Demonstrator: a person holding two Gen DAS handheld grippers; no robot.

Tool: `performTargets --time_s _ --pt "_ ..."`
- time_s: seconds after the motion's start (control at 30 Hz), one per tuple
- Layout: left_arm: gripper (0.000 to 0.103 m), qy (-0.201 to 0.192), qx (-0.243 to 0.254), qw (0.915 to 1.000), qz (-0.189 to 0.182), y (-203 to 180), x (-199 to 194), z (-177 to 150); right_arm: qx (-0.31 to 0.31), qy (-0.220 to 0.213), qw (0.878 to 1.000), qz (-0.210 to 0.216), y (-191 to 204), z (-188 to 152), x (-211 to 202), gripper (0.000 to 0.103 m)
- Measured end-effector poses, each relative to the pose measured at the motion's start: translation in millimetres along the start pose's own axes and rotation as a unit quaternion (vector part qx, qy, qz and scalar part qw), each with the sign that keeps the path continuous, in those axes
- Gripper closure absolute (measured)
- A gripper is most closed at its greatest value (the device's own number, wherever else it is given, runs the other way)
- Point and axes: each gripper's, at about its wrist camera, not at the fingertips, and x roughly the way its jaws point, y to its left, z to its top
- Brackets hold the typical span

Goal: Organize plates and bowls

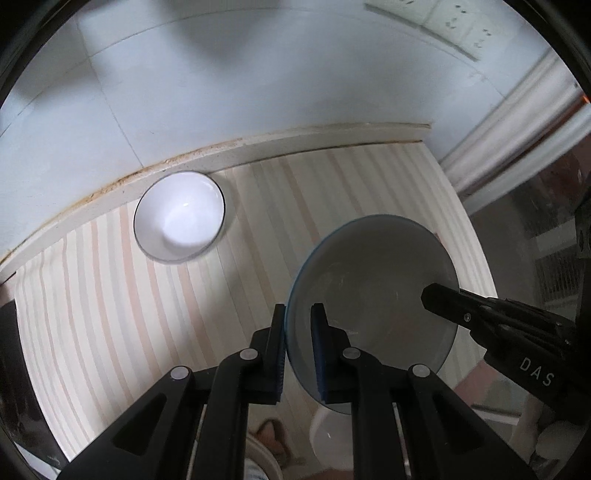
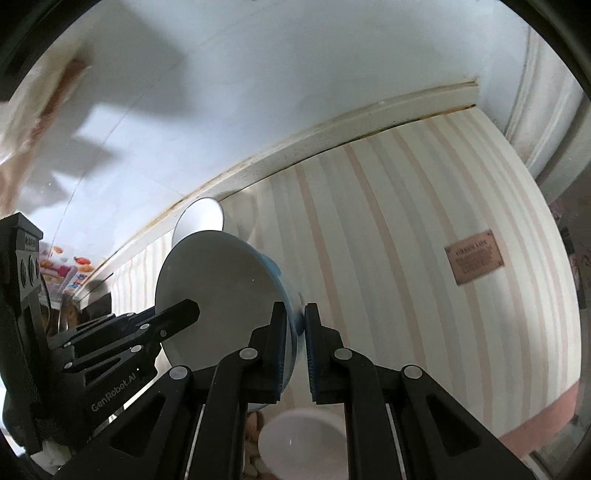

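A grey bowl with a blue outside (image 1: 373, 288) is held up over the striped countertop (image 1: 110, 295), tilted. My left gripper (image 1: 298, 325) is shut on its left rim. My right gripper (image 2: 294, 328) is shut on the opposite rim of the same bowl (image 2: 221, 288). The right gripper also shows in the left wrist view (image 1: 428, 295), reaching into the bowl from the right. A white bowl (image 1: 180, 218) stands upright at the back of the counter against the wall ledge; it also shows in the right wrist view (image 2: 201, 218), partly hidden behind the held bowl.
A white tiled wall (image 1: 258, 74) rises behind the counter, with sockets (image 1: 454, 22) at upper right. A brown label (image 2: 474, 256) lies on the counter's right part. A white round container (image 2: 303, 439) sits below the counter's front edge. A door frame (image 1: 517, 122) stands right.
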Motion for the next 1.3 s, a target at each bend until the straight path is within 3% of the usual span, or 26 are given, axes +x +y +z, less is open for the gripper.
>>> performTargets --time_s 0.2,0.33,0.67,0.97,1.3 --pt "0.092 0.013 0.003 0.9998 -0.016 -10.8 -13.8 -32.5 0.0 0.003 1.0 0.004 -1.1 -44.5 -30.9 0.092" --pt "0.092 0.037 0.015 0.999 -0.018 -20.9 -2.6 -53.0 0.003 0.016 1.0 0.001 -6.1 -77.5 -38.3 0.092" --pt "0.092 0.099 0.055 0.9936 0.005 -45.0 46.2 -89.5 0.04 0.073 0.996 -0.022 -41.9 -135.7 -6.0 0.092" --pt "0.092 0.123 0.062 0.99 0.028 -43.3 62.7 -99.3 0.045 0.102 0.994 -0.022 -53.8 -152.0 19.6 0.092" --pt "0.092 0.138 0.063 0.9875 0.041 -41.7 72.8 -111.0 0.025 0.117 0.992 -0.035 -46.2 -148.5 31.0 0.092"
